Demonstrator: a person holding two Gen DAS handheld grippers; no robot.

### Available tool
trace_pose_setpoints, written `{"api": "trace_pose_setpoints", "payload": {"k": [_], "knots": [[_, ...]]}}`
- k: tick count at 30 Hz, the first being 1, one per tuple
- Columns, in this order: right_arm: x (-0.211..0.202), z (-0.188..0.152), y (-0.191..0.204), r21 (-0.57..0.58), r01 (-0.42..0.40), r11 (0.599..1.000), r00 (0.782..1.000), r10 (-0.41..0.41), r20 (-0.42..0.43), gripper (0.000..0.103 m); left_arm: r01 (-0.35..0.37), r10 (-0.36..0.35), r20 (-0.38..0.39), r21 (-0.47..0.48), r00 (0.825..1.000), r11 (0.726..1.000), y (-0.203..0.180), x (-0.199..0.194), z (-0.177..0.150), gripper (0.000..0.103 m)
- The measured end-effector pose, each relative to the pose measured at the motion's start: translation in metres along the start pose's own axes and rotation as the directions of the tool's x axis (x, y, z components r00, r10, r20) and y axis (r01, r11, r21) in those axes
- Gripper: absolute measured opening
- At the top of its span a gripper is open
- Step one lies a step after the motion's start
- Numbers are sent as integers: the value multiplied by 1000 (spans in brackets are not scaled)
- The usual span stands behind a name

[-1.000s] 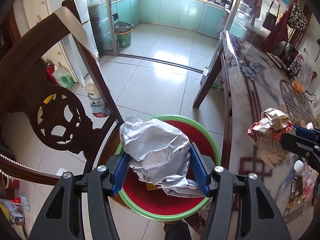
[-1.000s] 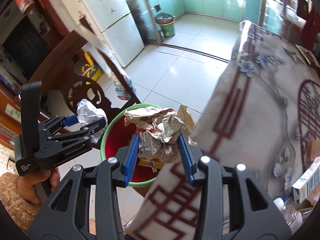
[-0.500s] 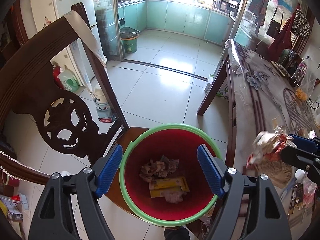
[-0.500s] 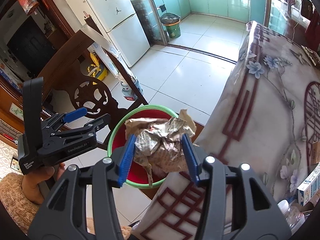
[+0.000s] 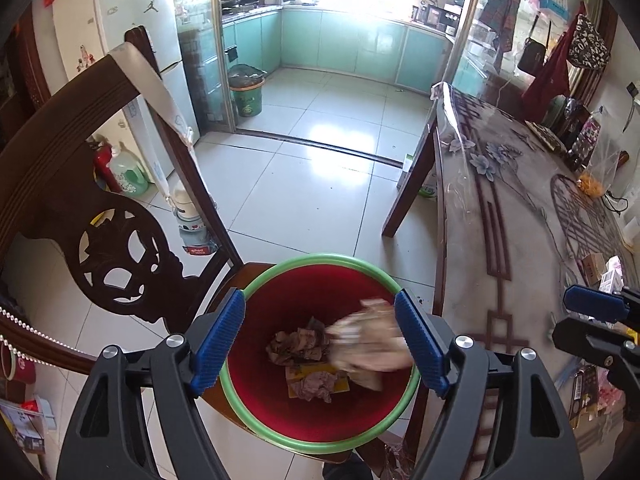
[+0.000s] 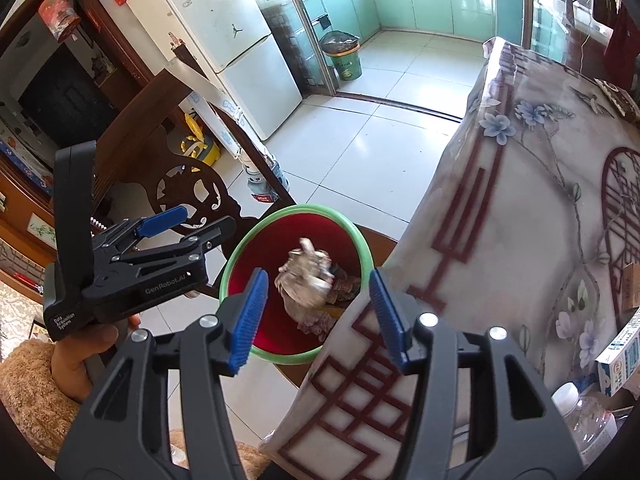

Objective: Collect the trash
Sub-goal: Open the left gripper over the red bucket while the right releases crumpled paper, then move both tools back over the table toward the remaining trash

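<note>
Right gripper [image 6: 316,316]: jaws have just been opening and now stand released, nothing between the pads. The crumpled paper wad [image 6: 306,280] is seen blurred, below and beyond the jaws, inside the mouth of the red bin [image 6: 362,252] with the green rim; judged to be in free fall, no longer held. In the left wrist view the same wad [image 5: 370,338] appears smeared against the bin's right inner wall.

Left gripper [image 5: 320,344]: jaws spread wide, empty, with the bin directly beneath them. The left gripper is seen beside the bin's left rim from the right wrist view [image 6: 188,232].

Bin stands on the seat of a carved wooden chair [image 5: 112,248], just beside the edge of the table [image 5: 500,240].

Relation for the coming move: remaining trash is judged to lie on the table, to the right of both grippers; the right gripper is nearer. No clear long axis can be told for anything there.

Counts: one bin; two grippers; one falling wad; several crumpled pieces on the bin floor [image 5: 298,346], exact number not distinguishable.
</note>
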State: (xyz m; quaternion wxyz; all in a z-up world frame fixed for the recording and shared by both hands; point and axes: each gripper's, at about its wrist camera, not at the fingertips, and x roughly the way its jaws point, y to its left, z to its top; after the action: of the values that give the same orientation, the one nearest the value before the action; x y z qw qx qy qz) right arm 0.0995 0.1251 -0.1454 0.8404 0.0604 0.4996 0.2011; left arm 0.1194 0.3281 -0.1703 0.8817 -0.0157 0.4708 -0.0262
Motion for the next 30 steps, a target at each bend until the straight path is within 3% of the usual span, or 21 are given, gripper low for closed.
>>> {"api": "trace_pose_setpoints", "payload": {"k": [8,11,15,23,30], "knots": [[-6,-3,-3,-3,6,1000,1000,-6,9,52,-34,34,22,-37,999,999,16,-17,-8,74],[-14,-8,-14,24,23,999,999,-24,24,58,-40,41,25,-45,999,998,18,-19,-8,74],[-24,-18,-36,80,59,995,998,-62,32,59,-15,16,22,-47,1000,999,9,-20,-6,74],[-65,-47,-106,244,195,950,975,-214,56,61,129,-129,-3,114,992,985,-76,-14,-2,74],[-134,-92,-206,454,336,826,913,-403,58,63,265,-257,-65,268,964,926,-174,-12,-8,74]]}}
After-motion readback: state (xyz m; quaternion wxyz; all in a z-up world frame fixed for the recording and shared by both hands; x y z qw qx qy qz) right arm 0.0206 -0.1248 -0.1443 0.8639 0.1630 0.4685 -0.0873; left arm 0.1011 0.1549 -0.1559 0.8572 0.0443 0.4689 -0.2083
